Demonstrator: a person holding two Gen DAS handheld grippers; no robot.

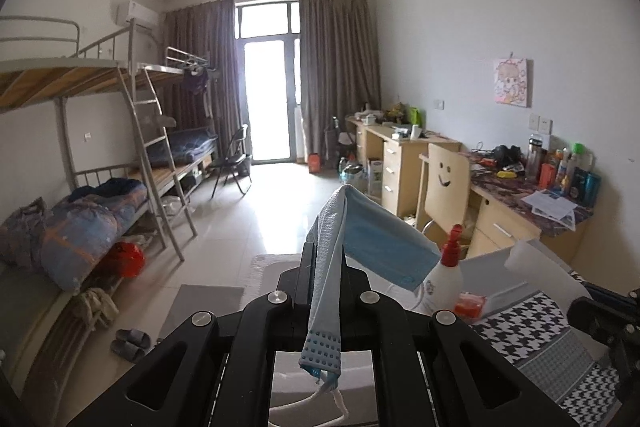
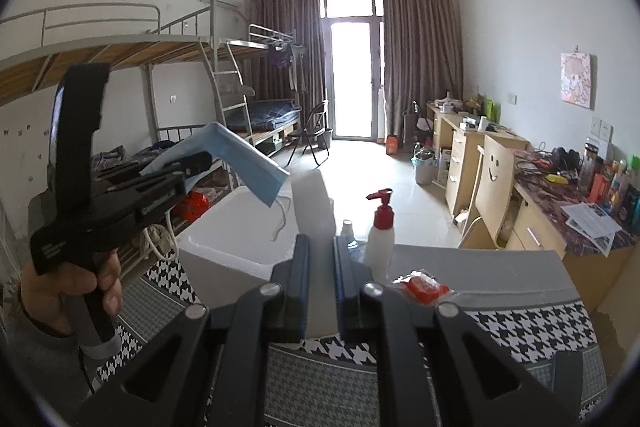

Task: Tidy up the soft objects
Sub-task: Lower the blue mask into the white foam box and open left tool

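My left gripper [image 1: 326,251] is shut on a blue face mask [image 1: 380,239], which hangs folded over the fingertips with its ear loops dangling. In the right wrist view the left gripper [image 2: 200,157] holds the mask [image 2: 244,159] up in the air, above and left of a white foam box [image 2: 236,243] with its lid [image 2: 312,203] raised. My right gripper [image 2: 321,247] is nearly closed with a narrow gap and holds nothing; it points at the box's near right side. The box stands on a houndstooth cloth [image 2: 520,323].
A white pump bottle with a red top [image 2: 380,231], a small clear bottle [image 2: 349,235] and a red packet [image 2: 422,285] stand on the table by the box. Bunk beds [image 2: 120,67] line the left wall; desks and a wooden chair [image 2: 494,179] line the right.
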